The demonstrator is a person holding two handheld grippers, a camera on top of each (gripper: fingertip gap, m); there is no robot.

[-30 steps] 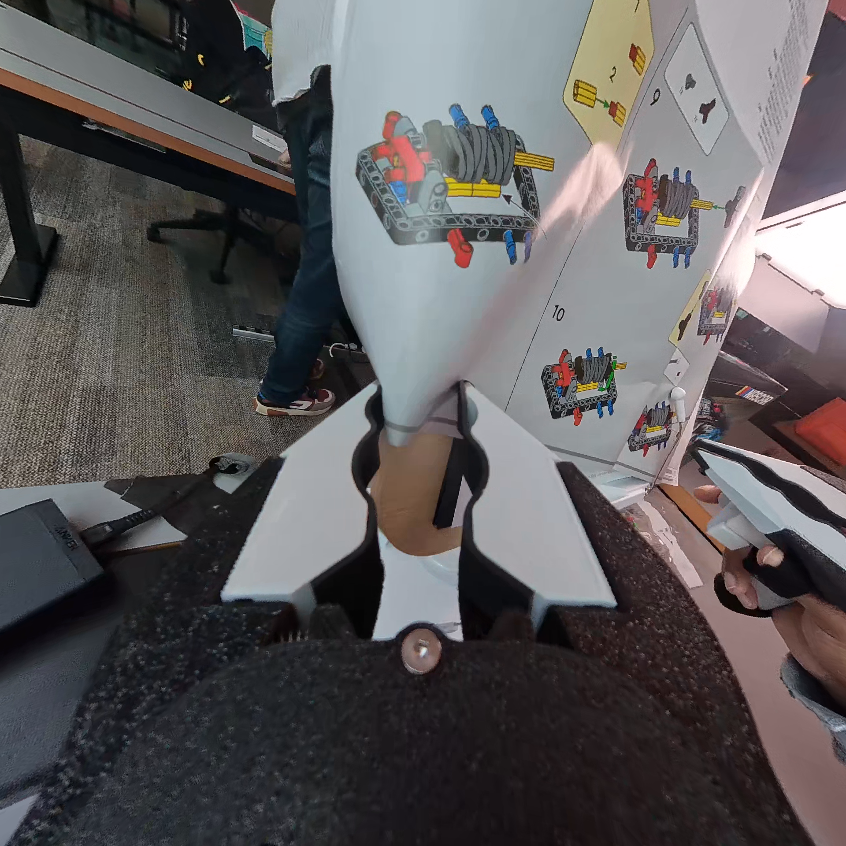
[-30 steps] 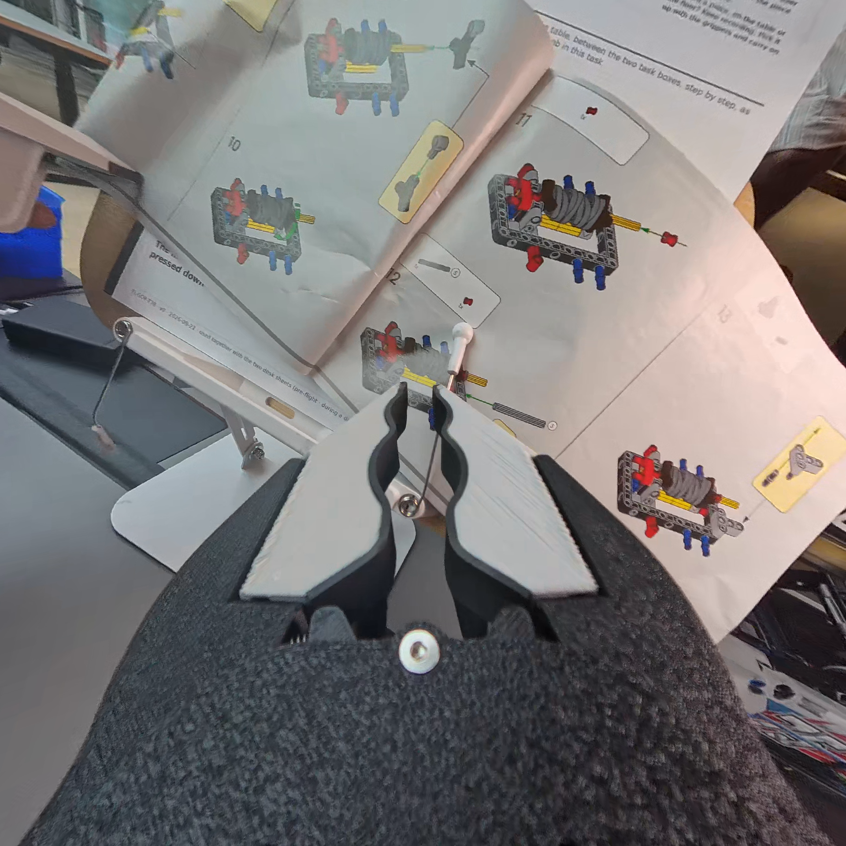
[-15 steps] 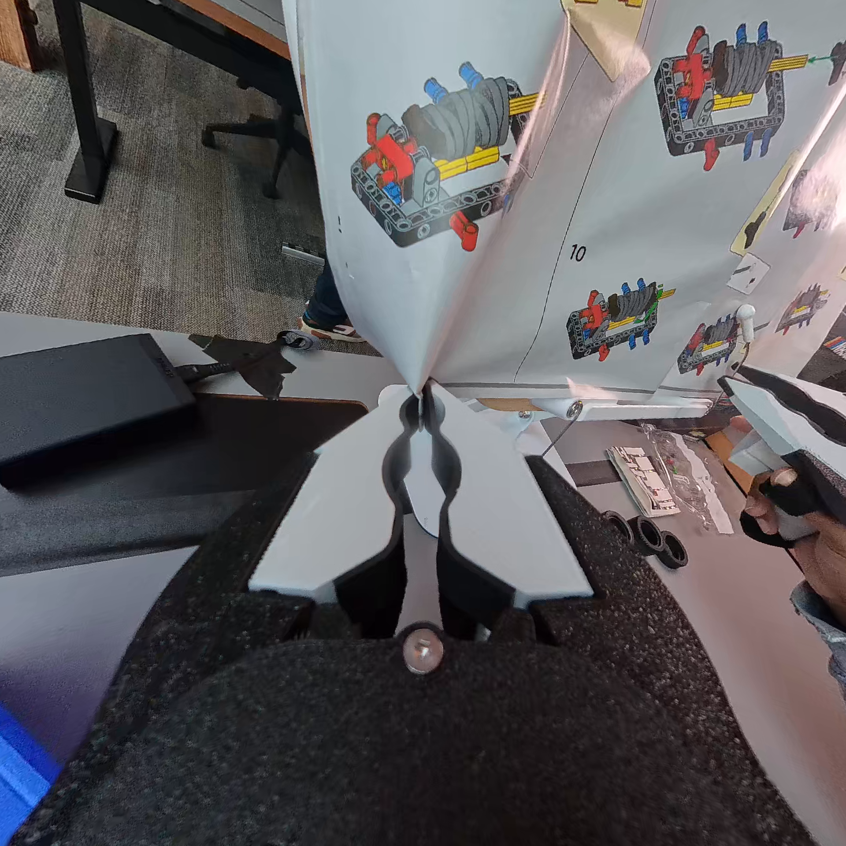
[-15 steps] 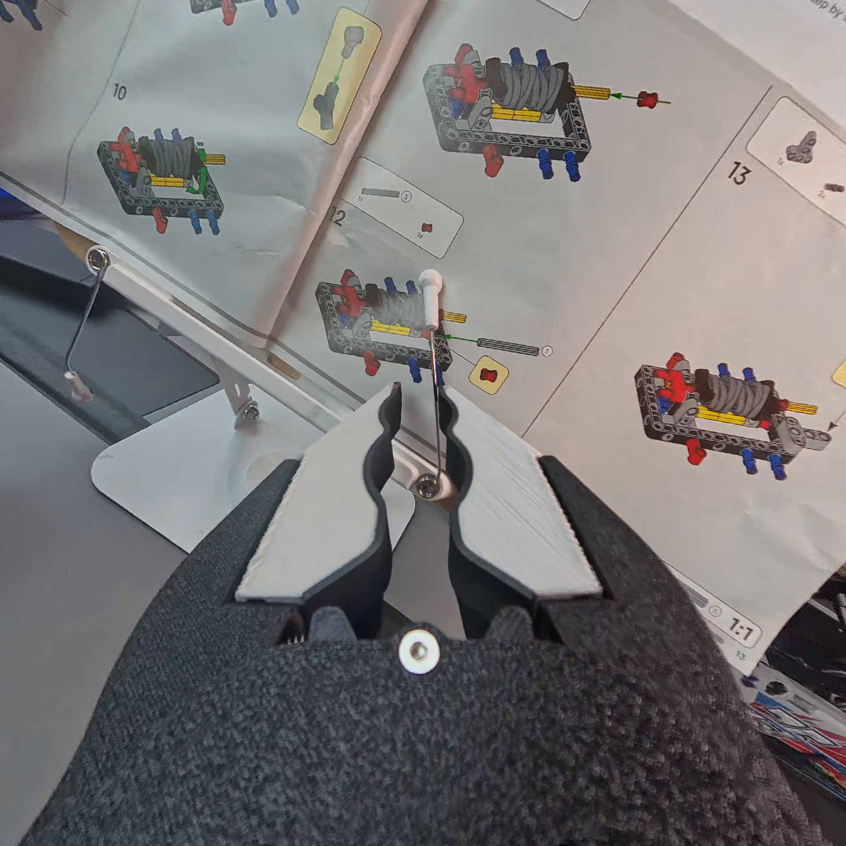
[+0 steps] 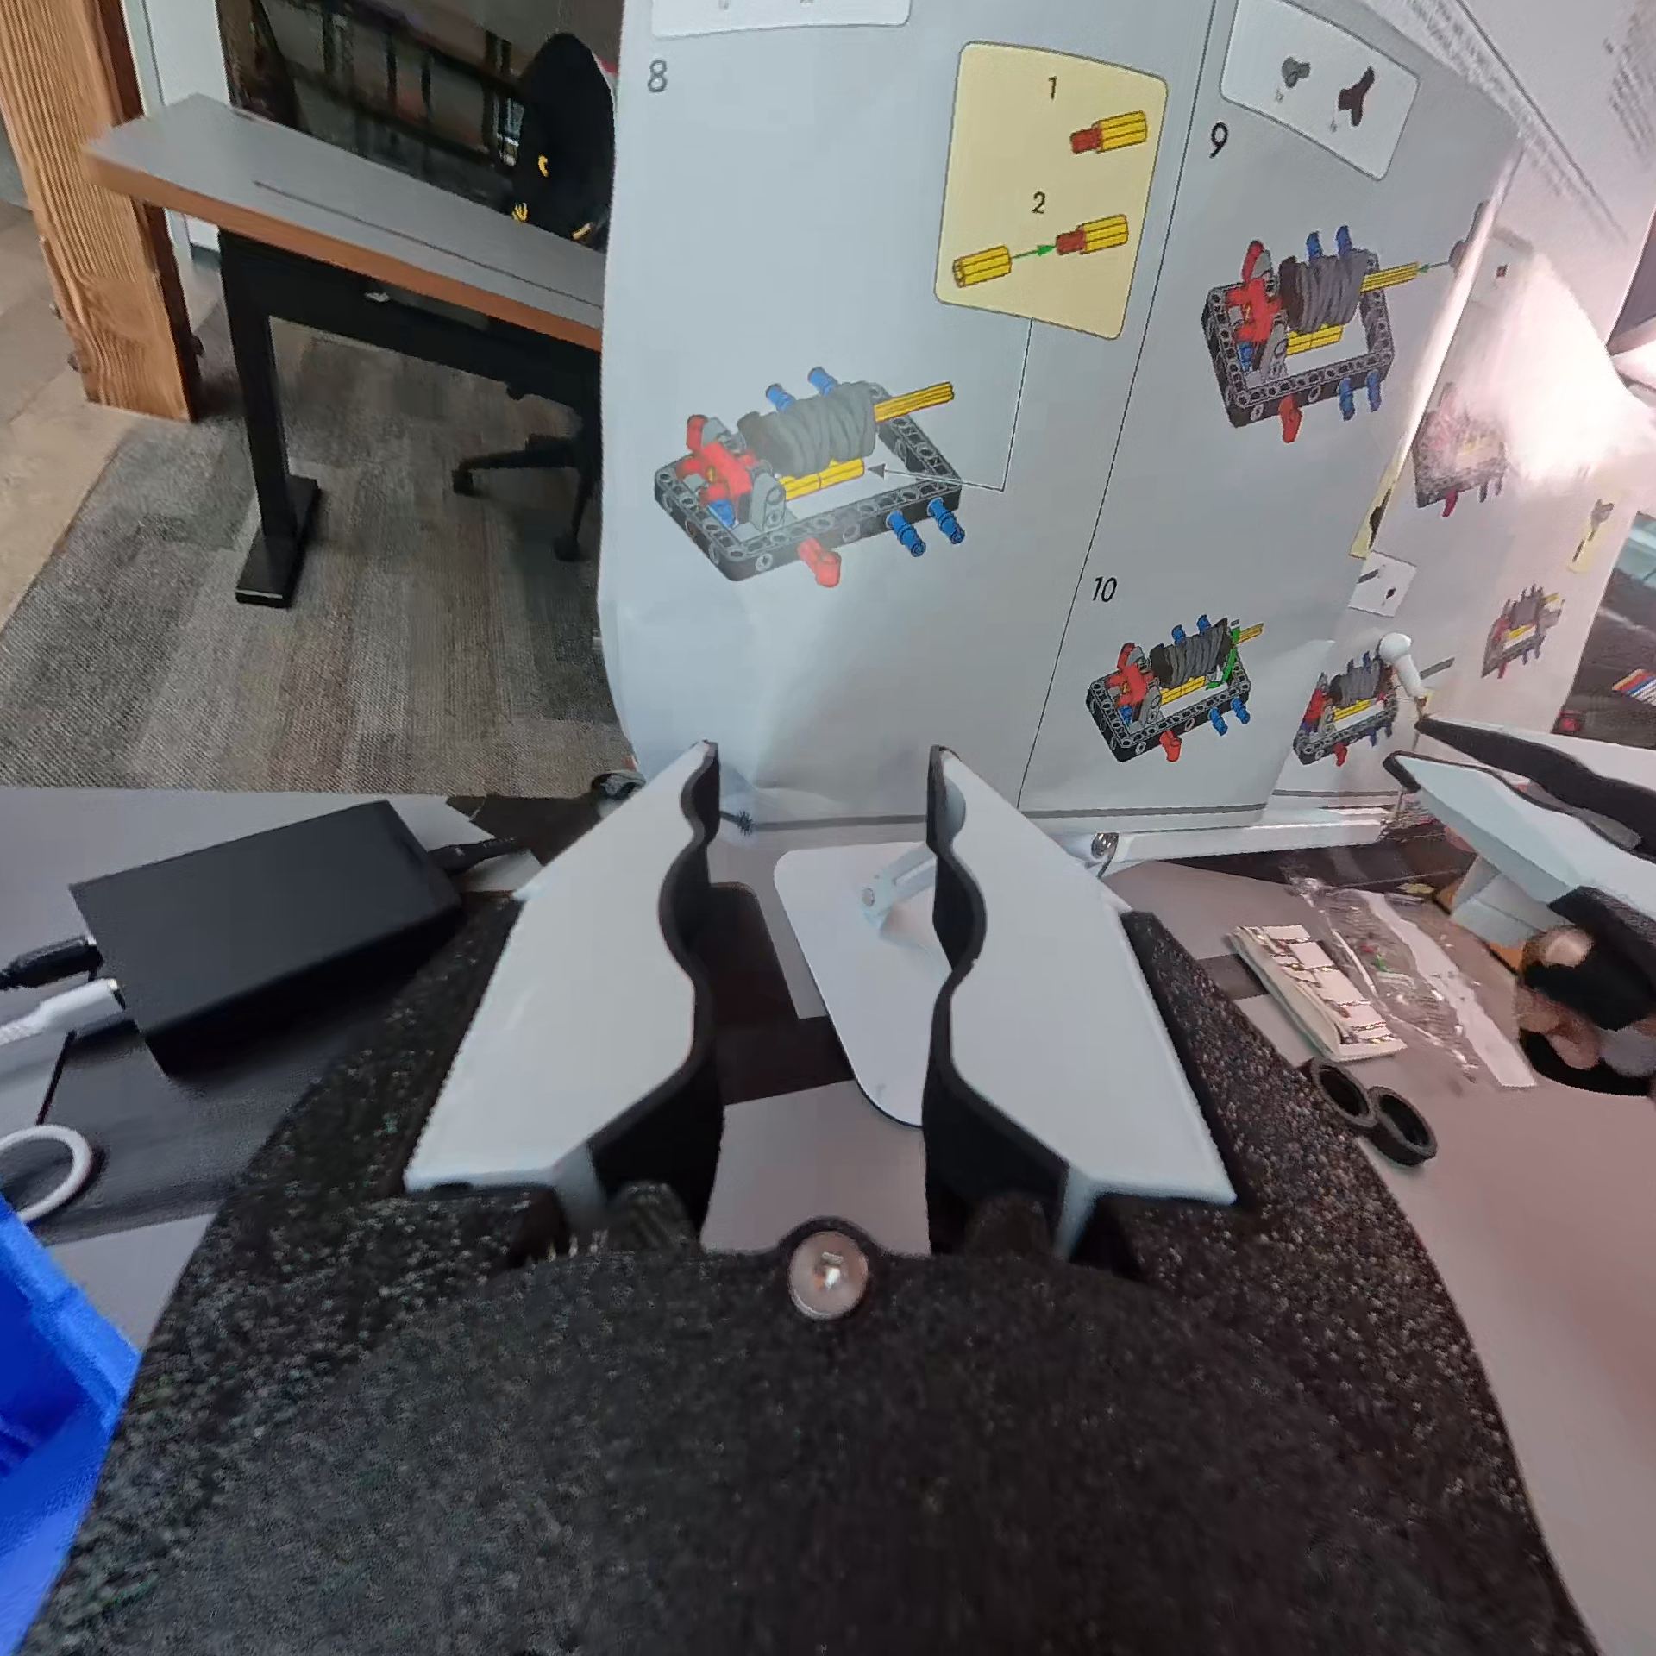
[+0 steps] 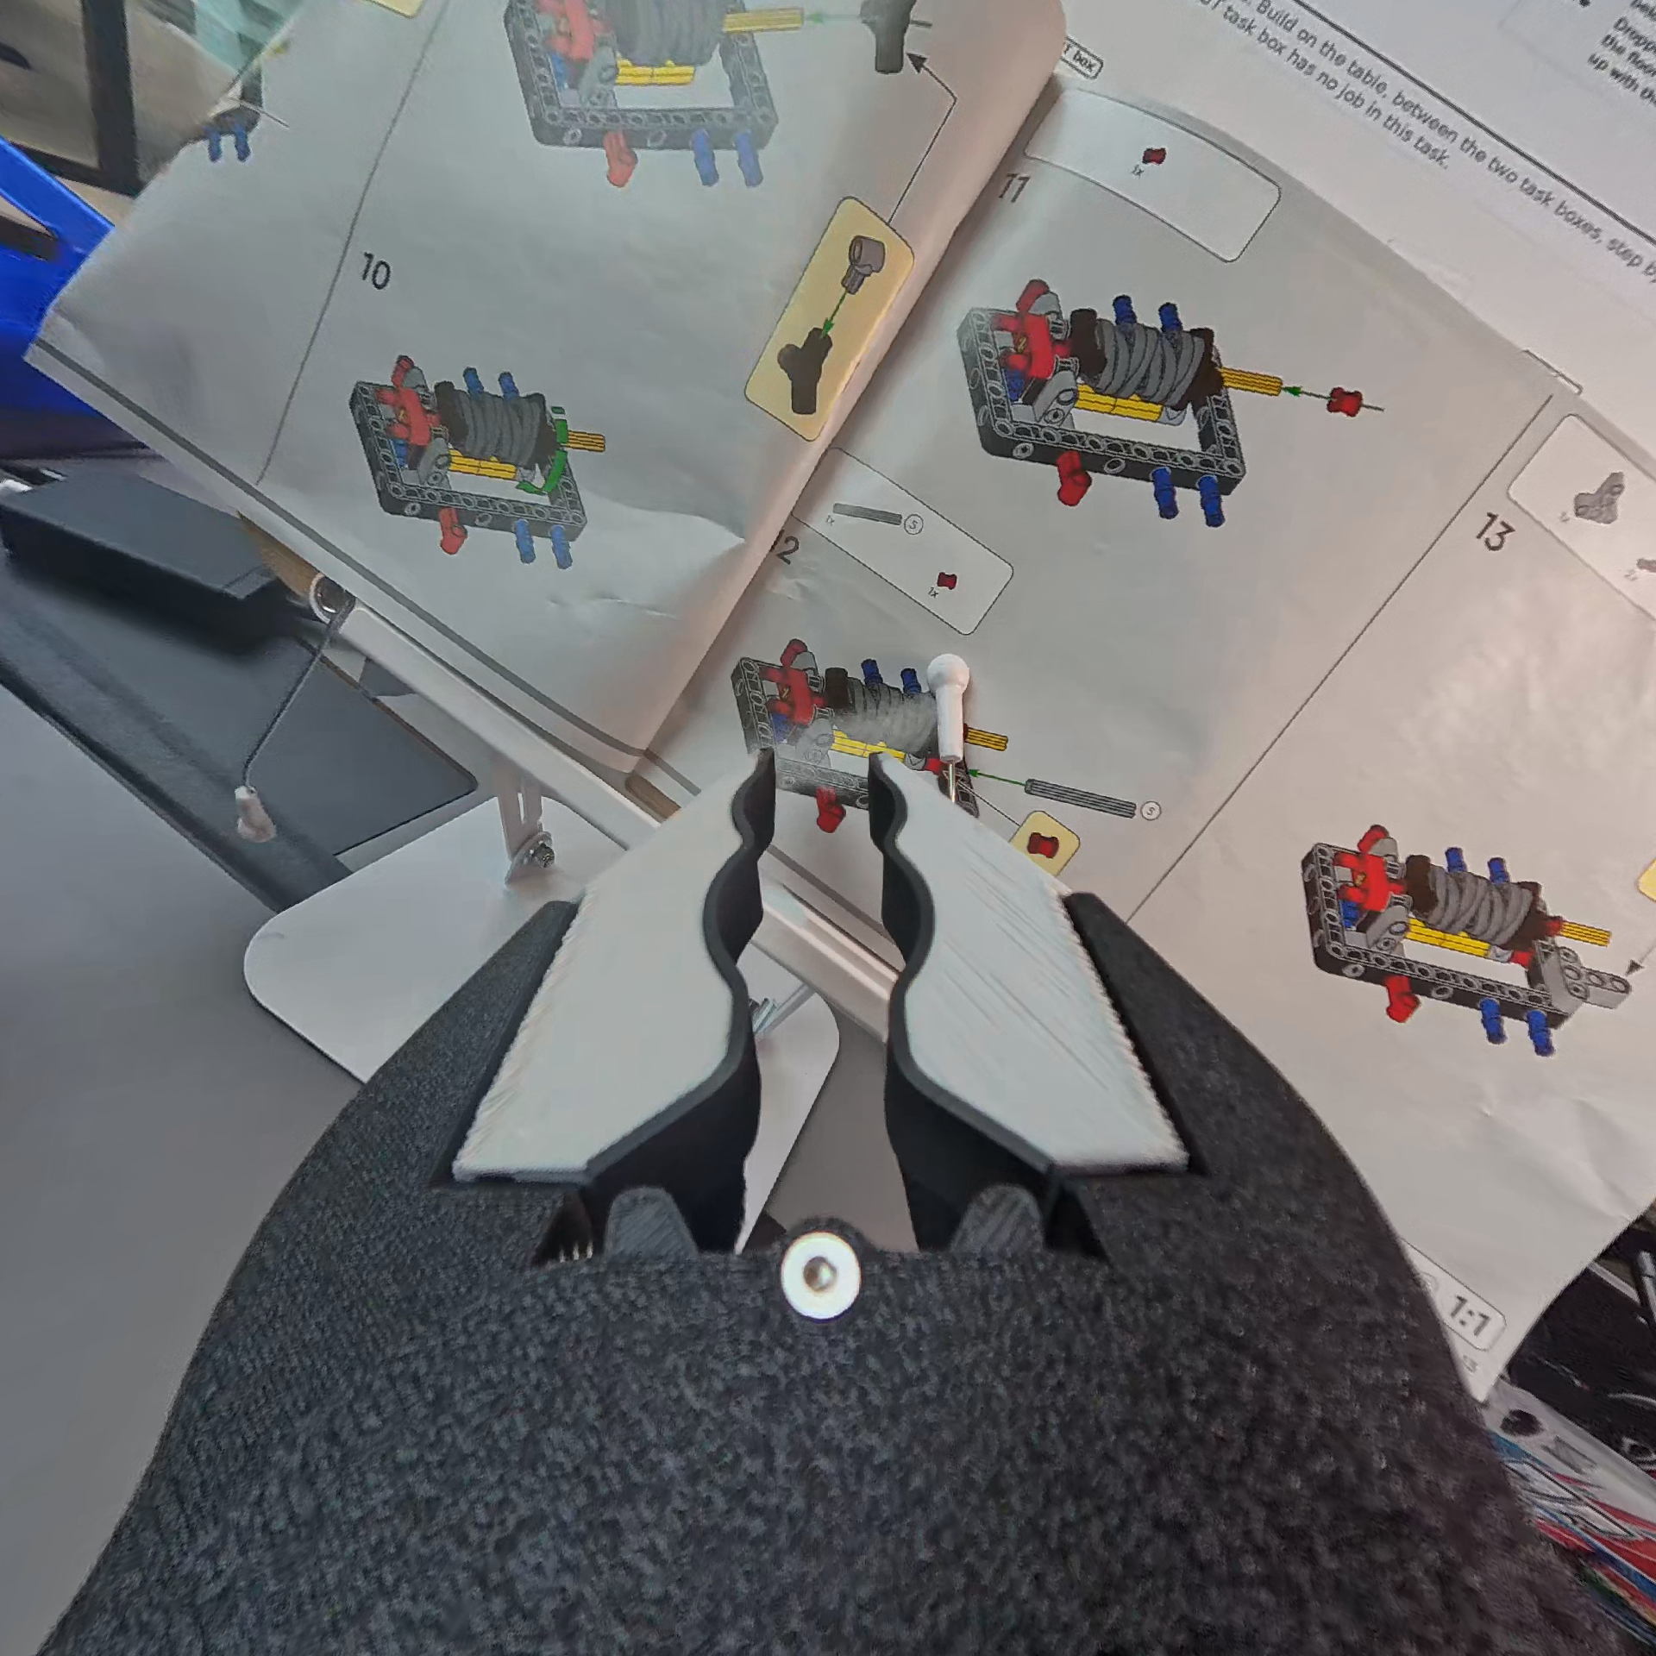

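While the left gripper (image 5: 823,762) stood wide open and held nothing, its tips sat just in front of the bottom edge of the instruction booklet (image 5: 896,448), which leaned upright on a white stand (image 5: 860,977). Left of the stand lay a black box (image 5: 260,914); right of it, a clear plastic bag (image 5: 1380,950) and small black rings (image 5: 1371,1111). With no grip on it, the curled left page looked free to spring back or slide off the stand's ledge.

In the right wrist view, the right gripper (image 6: 820,771) was parted a moderate way and empty, its tips close before the booklet's (image 6: 1165,672) lower middle. The stand's white-tipped page clip (image 6: 947,699) rose just beside the right finger. A careless nudge there could probably knock the clip aside or crease the page, letting the spread flop shut.
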